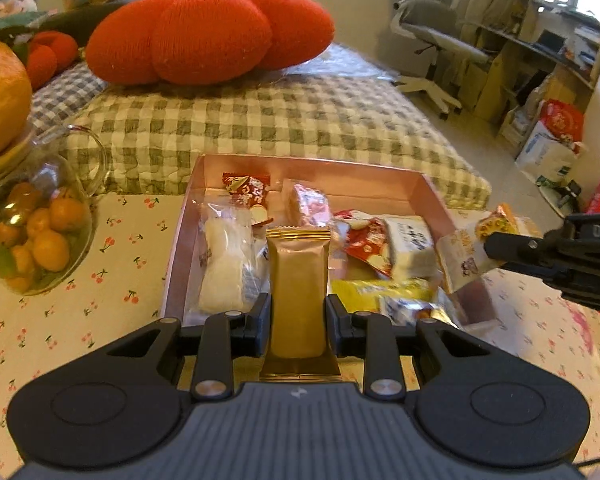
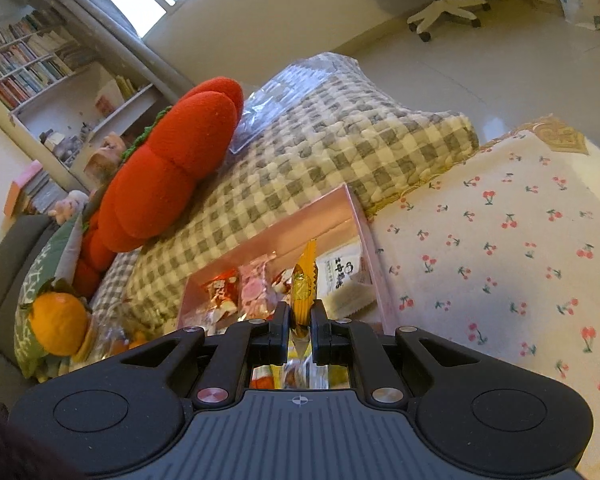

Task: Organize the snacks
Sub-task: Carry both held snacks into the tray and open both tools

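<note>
A pink box point(image 1: 428, 188) on the cherry-print tablecloth holds several wrapped snacks. My left gripper point(image 1: 298, 320) is shut on a gold-wrapped snack bar point(image 1: 298, 280), held upright over the near edge of the box. At the right of the left wrist view my right gripper point(image 1: 488, 246) is shut on a white and orange snack packet point(image 1: 466, 248) above the box's right side. In the right wrist view the same packet point(image 2: 303, 284) shows edge-on between the closed right gripper point(image 2: 300, 316), with the pink box point(image 2: 300, 220) just beyond it.
A glass bowl of small oranges point(image 1: 36, 240) stands left of the box, under a large orange point(image 1: 0, 92). Behind the table lies a checked cushion point(image 1: 260, 120) with a red tomato-shaped pillow point(image 1: 212, 32). Cherry-print cloth point(image 2: 500, 240) stretches to the right.
</note>
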`<state>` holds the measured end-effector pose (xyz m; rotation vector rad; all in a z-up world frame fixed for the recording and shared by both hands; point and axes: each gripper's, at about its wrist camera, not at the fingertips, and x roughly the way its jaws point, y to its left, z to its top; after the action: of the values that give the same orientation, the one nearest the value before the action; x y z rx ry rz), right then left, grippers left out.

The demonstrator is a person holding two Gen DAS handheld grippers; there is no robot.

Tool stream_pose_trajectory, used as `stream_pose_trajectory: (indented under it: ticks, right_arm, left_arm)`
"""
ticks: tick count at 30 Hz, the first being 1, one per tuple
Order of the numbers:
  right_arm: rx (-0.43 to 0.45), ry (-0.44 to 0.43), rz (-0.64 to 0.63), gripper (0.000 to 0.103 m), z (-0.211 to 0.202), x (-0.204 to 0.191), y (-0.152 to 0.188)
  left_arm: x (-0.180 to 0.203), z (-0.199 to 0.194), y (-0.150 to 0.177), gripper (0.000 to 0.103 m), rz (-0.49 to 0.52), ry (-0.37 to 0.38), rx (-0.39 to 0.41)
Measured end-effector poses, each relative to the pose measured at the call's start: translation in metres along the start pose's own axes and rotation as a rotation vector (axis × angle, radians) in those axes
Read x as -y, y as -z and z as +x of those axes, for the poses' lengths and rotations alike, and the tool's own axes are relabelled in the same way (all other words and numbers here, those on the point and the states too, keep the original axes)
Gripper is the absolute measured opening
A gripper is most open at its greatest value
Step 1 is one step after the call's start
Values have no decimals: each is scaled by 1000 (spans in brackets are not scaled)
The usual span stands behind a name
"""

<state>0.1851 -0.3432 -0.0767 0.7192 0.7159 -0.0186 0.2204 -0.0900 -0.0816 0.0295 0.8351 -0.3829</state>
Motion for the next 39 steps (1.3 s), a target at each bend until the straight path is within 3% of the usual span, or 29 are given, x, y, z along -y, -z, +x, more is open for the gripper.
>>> stream_pose_trajectory:
  ticks: [10,21,26,30,32,39]
  right_arm:
    - [-16,4,4,10,44,2,-23]
    - [-47,-12,18,10,74,0,-35]
    - [-33,36,-42,18,75,-7,-35]
    - [-18,69,-73,40,68,-10,-36]
    - [-7,71,-76,59,62,-11,-36]
    - [-4,72,-90,75,36,-17,-35]
  left_arm:
    - [-4,34,-25,26,-3,-50,1]
    - [-3,52,-31,26,13,-79,23]
    - [-2,50,-30,32,27,-84,39]
    - [0,48,-30,46,40,-77,33]
    - [2,45,-29,55,45,-71,33]
    - [12,24,-26,79,69,-54,27]
